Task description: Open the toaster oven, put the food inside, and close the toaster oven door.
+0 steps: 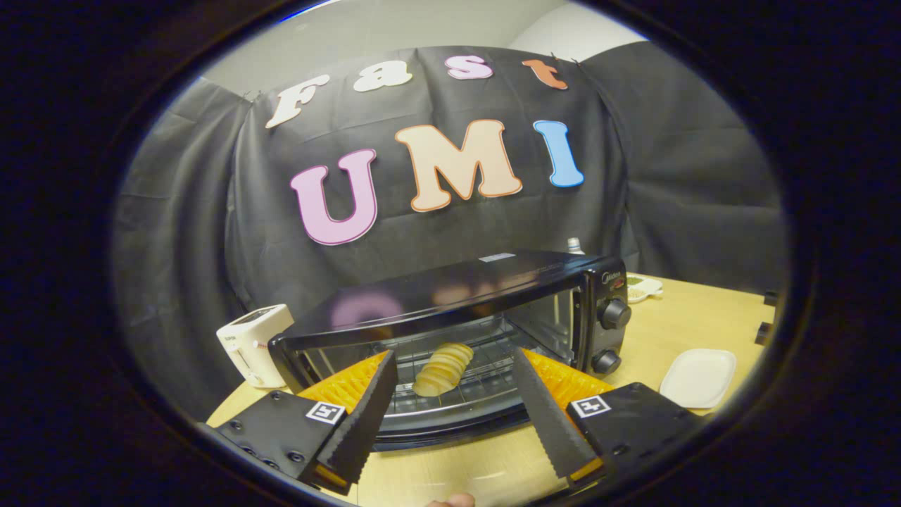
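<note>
Food (pixel 443 369) on rack at twelve o'clock beyond wide-open, empty gripper (pixel 457 451); toaster oven (pixel 464 310) door likely stiff, hinged low, best pushed up by its front edge.

The tool (pixel 457 429) points forward with its two fingers (pixel 362 415) spread wide apart, holding nothing between them. Both fingers angle inward toward their far ends. A fingertip of the person's hand (pixel 450 501) peeks in just below the gap.
</note>
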`<state>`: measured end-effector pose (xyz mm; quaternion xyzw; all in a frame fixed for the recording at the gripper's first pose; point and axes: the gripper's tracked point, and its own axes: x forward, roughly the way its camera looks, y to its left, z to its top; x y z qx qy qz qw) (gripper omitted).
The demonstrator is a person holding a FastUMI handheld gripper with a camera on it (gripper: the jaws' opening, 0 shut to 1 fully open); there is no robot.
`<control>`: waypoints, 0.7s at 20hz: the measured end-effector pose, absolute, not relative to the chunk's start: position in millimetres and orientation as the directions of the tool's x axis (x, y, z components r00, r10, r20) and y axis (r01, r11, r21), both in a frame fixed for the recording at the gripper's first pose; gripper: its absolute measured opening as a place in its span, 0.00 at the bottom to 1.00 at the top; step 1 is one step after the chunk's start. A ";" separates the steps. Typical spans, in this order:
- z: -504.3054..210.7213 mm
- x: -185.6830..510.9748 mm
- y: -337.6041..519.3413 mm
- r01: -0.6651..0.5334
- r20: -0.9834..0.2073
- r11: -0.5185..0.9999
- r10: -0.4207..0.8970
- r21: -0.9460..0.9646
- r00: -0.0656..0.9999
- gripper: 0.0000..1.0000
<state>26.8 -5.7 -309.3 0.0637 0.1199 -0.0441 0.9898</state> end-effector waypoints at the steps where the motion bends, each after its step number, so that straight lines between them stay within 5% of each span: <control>1: -307.8 20.6 -6.6 0.101 -0.239 0.989 -0.073 0.105 0.968 1.00; 14: -295.8 -121.1 -29.8 0.137 -0.256 0.989 -0.147 -0.056 0.955 1.00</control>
